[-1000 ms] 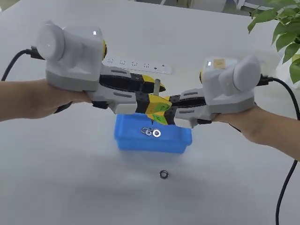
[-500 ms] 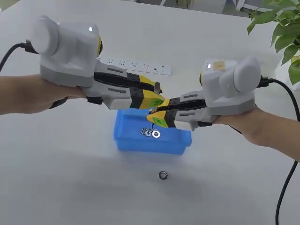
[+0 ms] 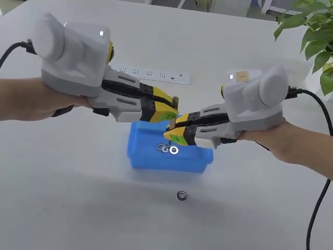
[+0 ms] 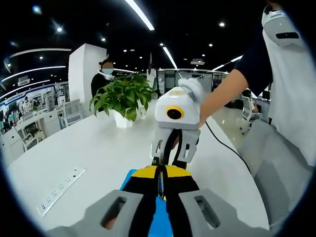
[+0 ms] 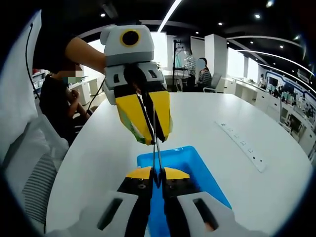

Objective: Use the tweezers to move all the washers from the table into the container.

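A blue container [image 3: 156, 160] sits on the white table with three washers [image 3: 166, 149] inside. One more washer [image 3: 181, 196] lies on the table just in front of it. Thin metal tweezers [image 5: 154, 143] stand upright over the container. My left gripper [image 3: 170, 110] is shut on their upper part, and my right gripper [image 3: 171, 135] is shut on them lower down, its jaws just above the container. In the right gripper view the tweezers run from my own jaws [image 5: 157, 174] up into the left gripper's yellow jaws [image 5: 150, 140].
A white power strip [image 3: 151, 74] lies on the table behind the container. A green plant [image 3: 317, 36] stands at the far right edge. A black cable [image 3: 317, 208] trails from the right gripper. People sit at desks in the background.
The left gripper has risen and drawn back to the left, so its jaws now sit higher above the right gripper's jaws. The right gripper and the washers have stayed put.
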A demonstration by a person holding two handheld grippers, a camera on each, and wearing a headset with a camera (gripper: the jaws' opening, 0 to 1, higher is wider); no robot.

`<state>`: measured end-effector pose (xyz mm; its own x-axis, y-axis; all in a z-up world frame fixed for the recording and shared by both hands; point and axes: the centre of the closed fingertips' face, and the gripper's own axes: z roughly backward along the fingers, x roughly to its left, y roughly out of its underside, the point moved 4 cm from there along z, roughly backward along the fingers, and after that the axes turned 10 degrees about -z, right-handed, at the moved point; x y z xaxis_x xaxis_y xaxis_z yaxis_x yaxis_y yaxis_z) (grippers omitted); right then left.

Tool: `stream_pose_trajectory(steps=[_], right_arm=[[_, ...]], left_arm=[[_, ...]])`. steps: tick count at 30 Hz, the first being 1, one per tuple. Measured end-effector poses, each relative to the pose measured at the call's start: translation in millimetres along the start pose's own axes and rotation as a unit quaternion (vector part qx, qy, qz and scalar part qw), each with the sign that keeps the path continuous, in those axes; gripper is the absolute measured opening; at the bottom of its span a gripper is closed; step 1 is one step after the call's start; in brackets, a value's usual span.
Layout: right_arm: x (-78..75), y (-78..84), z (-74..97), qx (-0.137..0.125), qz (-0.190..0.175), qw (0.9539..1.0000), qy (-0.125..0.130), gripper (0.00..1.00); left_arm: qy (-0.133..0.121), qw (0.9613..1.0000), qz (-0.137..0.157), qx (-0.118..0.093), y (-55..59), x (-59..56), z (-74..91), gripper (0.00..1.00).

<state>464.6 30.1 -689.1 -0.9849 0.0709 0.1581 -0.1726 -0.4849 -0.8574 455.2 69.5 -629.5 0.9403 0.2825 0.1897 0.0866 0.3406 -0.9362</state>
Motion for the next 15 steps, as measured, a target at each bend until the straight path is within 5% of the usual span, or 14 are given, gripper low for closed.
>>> stream_pose_trajectory(steps=[10, 15], right_arm=[[3.0, 8.6, -3.3, 0.023, 0.011, 0.9997, -0.002, 0.08], [-1.0, 7.2, -0.6, 0.016, 0.007, 0.9998, 0.013, 0.11]], left_arm=[[0.021, 0.9992, -0.021, 0.027, -1.0, -16.9, -8.5, 0.05], [0.013, 0.9995, -0.021, 0.02, -4.0, -13.5, -10.5, 0.05]])
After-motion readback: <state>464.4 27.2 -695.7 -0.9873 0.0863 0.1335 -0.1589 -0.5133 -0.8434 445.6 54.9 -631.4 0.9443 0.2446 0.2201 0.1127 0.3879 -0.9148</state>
